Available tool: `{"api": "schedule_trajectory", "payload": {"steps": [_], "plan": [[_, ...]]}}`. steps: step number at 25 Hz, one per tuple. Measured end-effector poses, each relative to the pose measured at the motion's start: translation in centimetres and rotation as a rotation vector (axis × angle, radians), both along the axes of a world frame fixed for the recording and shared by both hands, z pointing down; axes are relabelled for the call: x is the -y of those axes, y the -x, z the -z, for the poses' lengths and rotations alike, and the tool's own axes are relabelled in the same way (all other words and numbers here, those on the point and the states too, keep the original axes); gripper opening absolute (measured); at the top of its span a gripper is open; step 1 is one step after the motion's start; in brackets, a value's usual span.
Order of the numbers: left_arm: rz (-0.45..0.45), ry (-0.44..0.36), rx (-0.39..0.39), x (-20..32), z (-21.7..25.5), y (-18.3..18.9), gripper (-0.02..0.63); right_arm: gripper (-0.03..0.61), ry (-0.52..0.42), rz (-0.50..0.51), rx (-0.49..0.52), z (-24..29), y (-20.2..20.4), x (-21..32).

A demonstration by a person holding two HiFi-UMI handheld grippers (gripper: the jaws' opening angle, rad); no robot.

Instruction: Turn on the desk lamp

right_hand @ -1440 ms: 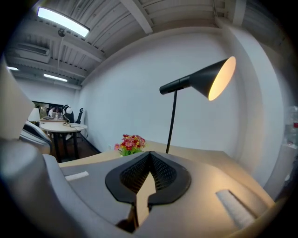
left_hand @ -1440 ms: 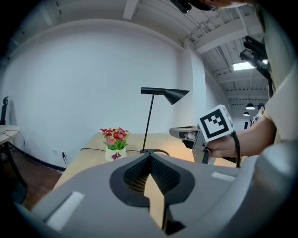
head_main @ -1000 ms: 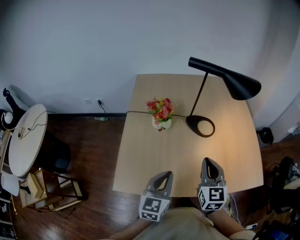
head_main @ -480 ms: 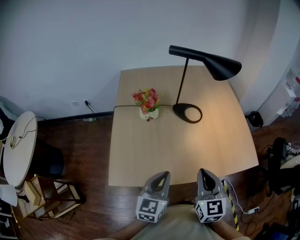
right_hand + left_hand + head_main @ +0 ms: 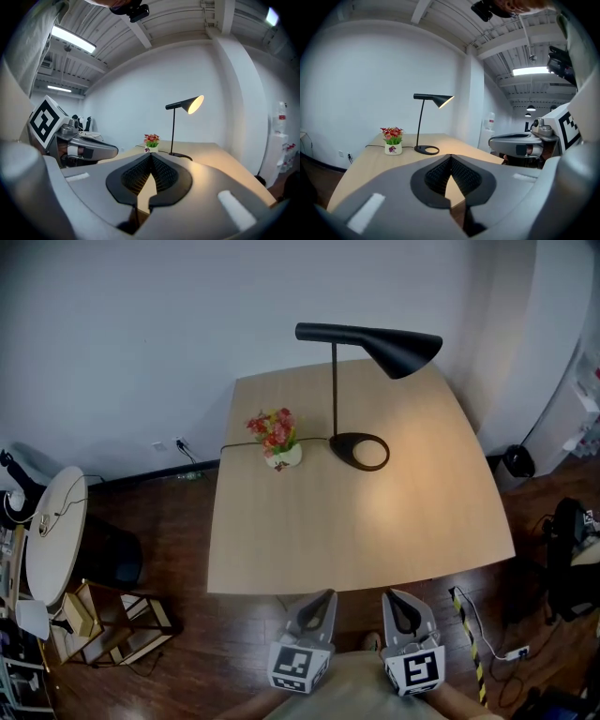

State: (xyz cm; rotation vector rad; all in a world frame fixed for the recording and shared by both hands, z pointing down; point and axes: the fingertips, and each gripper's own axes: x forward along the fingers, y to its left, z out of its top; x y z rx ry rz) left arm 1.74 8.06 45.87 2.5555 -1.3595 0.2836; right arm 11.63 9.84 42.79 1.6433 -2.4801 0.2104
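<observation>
Views compared. Head view alone gives full layout: pale wood table (image 5: 356, 531), squarish with rounded corners; black desk lamp (image 5: 394, 345) at table's 12 o'clock edge; small white pot of red flowers (image 5: 277, 442) just beside lamp base, at its 9 o'clock; thin black cord (image 5: 239, 448) running past the pot and off the table toward 9; dark plank floor (image 5: 178, 521); round white side table (image 5: 52, 531) far out at 9. Also a warm light patch on the tabletop at 4 o'clock of the base.

Left gripper view and right gripper view alone look up under the shade: glowing warm inside, so lit. Also plain white wall (image 5: 370, 84) and beamed ceiling (image 5: 178, 23) with tube lights.

Lamp build: matte black, slim straight stem, tapered cone shade, flat ring base with open centre.

Left gripper (image 5: 323, 596) and right gripper (image 5: 394, 596) side by side at 6 o'clock, off the near table edge, well apart from the lamp. Grey smooth shells, ribbed black pads (image 5: 436, 174). Both closed tip to tip, nothing pinched, touching nothing.
</observation>
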Motion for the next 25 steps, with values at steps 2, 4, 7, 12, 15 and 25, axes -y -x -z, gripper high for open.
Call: {"api": "schedule_trajectory", "payload": {"steps": [2, 4, 7, 12, 15, 25], "plan": [[0.008, 0.002, 0.020, -1.2, 0.2, -1.2, -0.002, 0.000, 0.017, 0.022, 0.025, -0.6, -0.9, -1.1], [0.023, 0.004, 0.046, -2.5, 0.0, -1.8, -0.002, 0.000, 0.036, 0.042, 0.048, -1.3, -1.6, -2.0], [0.055, 0.008, 0.080, -4.2, -0.4, -1.5, -0.002, 0.000, 0.055, 0.062, 0.073, -1.9, -2.0, -2.9], [0.073, 0.005, 0.074, -4.7, -0.7, -0.4, -0.002, 0.000, 0.056, 0.072, 0.049, -2.0, -1.7, -3.7], [0.039, -0.024, 0.067, -4.4, 0.0, -0.4, -0.002, -0.002, 0.062, 0.065, 0.010, -2.0, -1.5, -3.6], [0.000, -0.030, 0.026, -4.0, -0.1, 2.3, -0.002, -0.003, 0.069, 0.020, 0.013, -1.1, 1.4, -3.8]]}}
